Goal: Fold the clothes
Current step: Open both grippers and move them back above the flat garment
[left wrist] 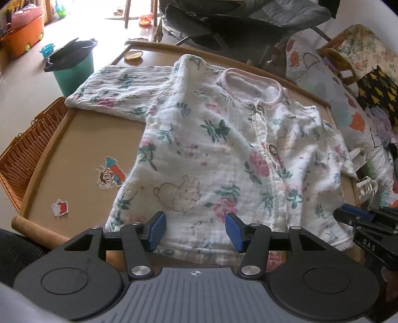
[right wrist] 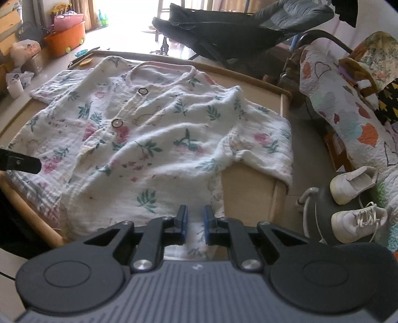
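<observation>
Nearby, shoes (right wrist: pixel 353 206) flank the shirt (left wrist: pixel 211 149); left gripper (left wrist: pixel 196 231) gapes, right gripper (right wrist: pixel 195 223) nearly closed.

Daylight poured in from the far doorway, blowing out the floor (left wrist: pixel 104 15) there to white glare. The floral shirt (left wrist: pixel 214 139) lay evenly lit with soft shadows in its wrinkles. Fisheye distortion bowed the tabletop (right wrist: pixel 251 196) edges, and the corners went dark and smeared.

Left claw (left wrist: pixel 196 229) hides the shirt's (left wrist: pixel 211 149) hem.
</observation>
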A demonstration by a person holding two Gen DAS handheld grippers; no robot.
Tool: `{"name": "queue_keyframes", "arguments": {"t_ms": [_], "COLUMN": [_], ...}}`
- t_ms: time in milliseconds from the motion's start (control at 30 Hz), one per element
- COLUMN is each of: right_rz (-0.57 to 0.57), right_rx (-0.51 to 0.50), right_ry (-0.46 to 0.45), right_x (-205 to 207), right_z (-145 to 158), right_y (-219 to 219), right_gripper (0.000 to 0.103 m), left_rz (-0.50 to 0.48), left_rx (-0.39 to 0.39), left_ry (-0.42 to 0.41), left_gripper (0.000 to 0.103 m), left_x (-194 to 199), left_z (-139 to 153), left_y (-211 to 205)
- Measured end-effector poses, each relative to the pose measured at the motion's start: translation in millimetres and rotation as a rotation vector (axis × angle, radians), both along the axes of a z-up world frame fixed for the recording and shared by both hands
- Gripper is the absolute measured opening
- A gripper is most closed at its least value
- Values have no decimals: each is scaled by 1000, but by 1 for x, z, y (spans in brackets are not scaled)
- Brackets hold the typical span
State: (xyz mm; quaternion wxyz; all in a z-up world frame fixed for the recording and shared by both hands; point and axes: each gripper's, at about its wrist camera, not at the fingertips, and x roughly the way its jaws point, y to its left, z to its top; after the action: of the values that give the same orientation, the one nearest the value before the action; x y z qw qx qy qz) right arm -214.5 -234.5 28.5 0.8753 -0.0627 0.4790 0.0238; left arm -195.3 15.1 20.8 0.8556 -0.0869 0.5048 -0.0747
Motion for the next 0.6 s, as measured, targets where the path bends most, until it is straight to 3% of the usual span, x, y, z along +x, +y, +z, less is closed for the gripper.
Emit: {"name": "queue_keyframes", "arguments": {"t_ms": [133, 300, 600], "right_rz": [3, 112, 237], "right_rx": [95, 208, 121], "right_ry": [-38, -49, -17], "right_x": [-9, -22, -22], "right_z": [17, 37, 33], "right_y": [4, 35, 98], "right_gripper": [12, 12, 12], "left_rz": [29, 30, 28], "left_rx": [-47, -84, -129], "left_ry": [4, -28, -47], "left_gripper": [56, 57, 59], "left_x": [-5, -15, -23], "left_z": [2, -2, -5], "left_y": [4, 8, 14]}}
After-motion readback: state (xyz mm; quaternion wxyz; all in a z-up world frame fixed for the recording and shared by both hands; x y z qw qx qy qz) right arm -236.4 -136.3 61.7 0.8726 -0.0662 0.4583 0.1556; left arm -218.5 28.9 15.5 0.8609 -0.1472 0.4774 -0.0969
